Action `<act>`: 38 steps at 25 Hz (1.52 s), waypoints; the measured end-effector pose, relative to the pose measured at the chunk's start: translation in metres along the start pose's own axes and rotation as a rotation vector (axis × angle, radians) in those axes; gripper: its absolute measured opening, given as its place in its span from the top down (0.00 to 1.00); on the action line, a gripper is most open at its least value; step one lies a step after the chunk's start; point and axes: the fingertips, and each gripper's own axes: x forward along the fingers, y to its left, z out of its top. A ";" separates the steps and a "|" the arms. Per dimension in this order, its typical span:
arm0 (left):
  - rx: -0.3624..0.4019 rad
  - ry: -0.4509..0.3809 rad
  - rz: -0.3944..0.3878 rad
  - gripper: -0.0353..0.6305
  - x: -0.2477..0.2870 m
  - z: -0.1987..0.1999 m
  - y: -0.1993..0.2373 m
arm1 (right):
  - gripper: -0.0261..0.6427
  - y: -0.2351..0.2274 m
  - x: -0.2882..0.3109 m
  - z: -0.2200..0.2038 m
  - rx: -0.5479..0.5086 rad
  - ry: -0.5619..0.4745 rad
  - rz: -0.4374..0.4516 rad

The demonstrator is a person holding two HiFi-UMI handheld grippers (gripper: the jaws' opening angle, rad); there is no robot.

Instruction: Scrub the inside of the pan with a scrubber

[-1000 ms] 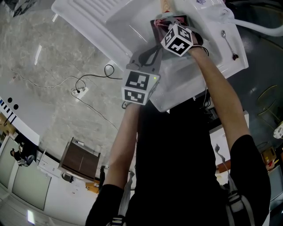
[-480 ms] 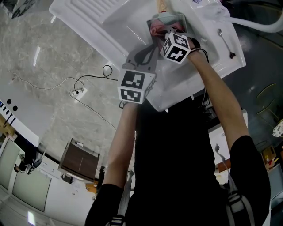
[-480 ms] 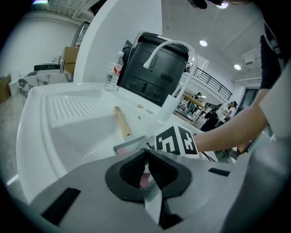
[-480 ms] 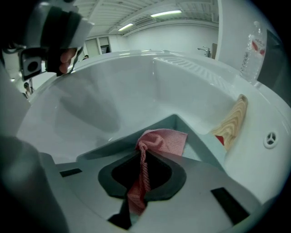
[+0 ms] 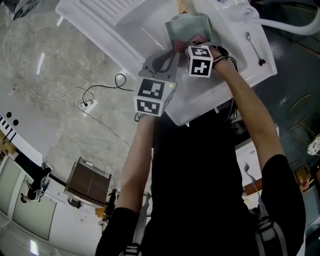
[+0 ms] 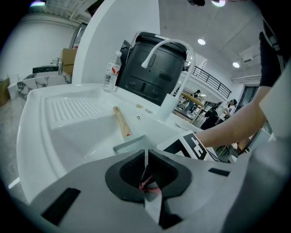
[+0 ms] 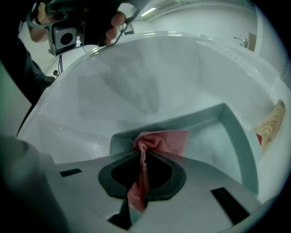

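Sitting in the basin of a white moulded sink (image 5: 125, 30), a square grey-green metal pan (image 5: 187, 24) shows in the head view, its pale wooden handle (image 5: 184, 6) pointing away from the person. The left gripper (image 5: 169, 56) reaches to the pan's near edge, and the right gripper (image 5: 192, 46) dips inside the pan just beside it, over a pink mesh cloth scrubber (image 5: 181, 46). To the right of the pan, on the sink's ledge, lies a small metal spoon (image 5: 252, 44).

In the left gripper view the jaws are closed on the pan's thin wall, which stands edge-on between them with a scrap of pink showing in the gap. Beyond the pan rise a white curved faucet (image 6: 167, 44) and a clear plastic bottle (image 6: 111, 73).

In the right gripper view the jaws are pinched together on the scrubber – a twisted strand runs down through them, and the rest fans out flat on the pan's floor against its near wall. The pan's floor looks pale and foamy, and the handle sticks out past its far right corner.
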 end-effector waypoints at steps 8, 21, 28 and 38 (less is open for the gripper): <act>0.009 0.002 -0.003 0.87 0.000 -0.002 -0.001 | 0.89 -0.027 -0.010 -0.007 -0.015 0.035 -0.123; 0.027 -0.004 -0.026 0.87 -0.001 0.002 -0.006 | 0.89 -0.111 -0.040 -0.005 -0.151 0.084 -0.585; 0.030 -0.001 -0.031 0.87 -0.001 0.001 -0.006 | 0.89 -0.109 -0.043 -0.016 -0.234 0.156 -0.621; 0.042 -0.005 -0.019 0.87 -0.001 0.000 -0.006 | 0.89 -0.044 -0.023 -0.033 -0.271 0.197 -0.318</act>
